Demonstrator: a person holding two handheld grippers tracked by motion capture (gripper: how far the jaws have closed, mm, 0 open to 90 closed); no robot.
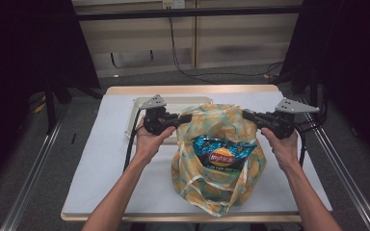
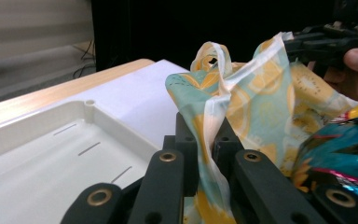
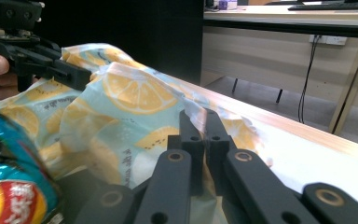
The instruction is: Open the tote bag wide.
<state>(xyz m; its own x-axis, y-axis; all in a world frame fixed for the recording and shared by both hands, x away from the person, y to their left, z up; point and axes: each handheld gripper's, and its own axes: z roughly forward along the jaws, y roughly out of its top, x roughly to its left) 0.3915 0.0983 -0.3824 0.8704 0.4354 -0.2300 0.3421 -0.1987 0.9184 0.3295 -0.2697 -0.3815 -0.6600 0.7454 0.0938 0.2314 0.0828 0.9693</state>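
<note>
A thin bag [image 1: 212,185] printed with yellow lemon slices on pale teal lies on the white table cover, mouth toward me. A blue chip packet [image 1: 221,153] sits in its opening. My left gripper [image 1: 187,117] is shut on the bag's left rim, the cloth [image 2: 209,140] pinched between its black jaws. My right gripper [image 1: 245,114] is shut on the right rim, the fabric [image 3: 200,116] squeezed between its pads. Both hold the rim lifted and spread apart. The chip packet [image 2: 340,154] also shows at the left gripper view's right edge, and the packet [image 3: 9,186] at the right gripper view's lower left.
A shallow white tray [image 1: 139,107] lies on the table behind the left gripper, partly covered by the bag; its bare floor [image 2: 42,172] shows in the left gripper view. The table's wooden far edge [image 1: 192,89] and metal rails lie beyond. Cables trail across the floor.
</note>
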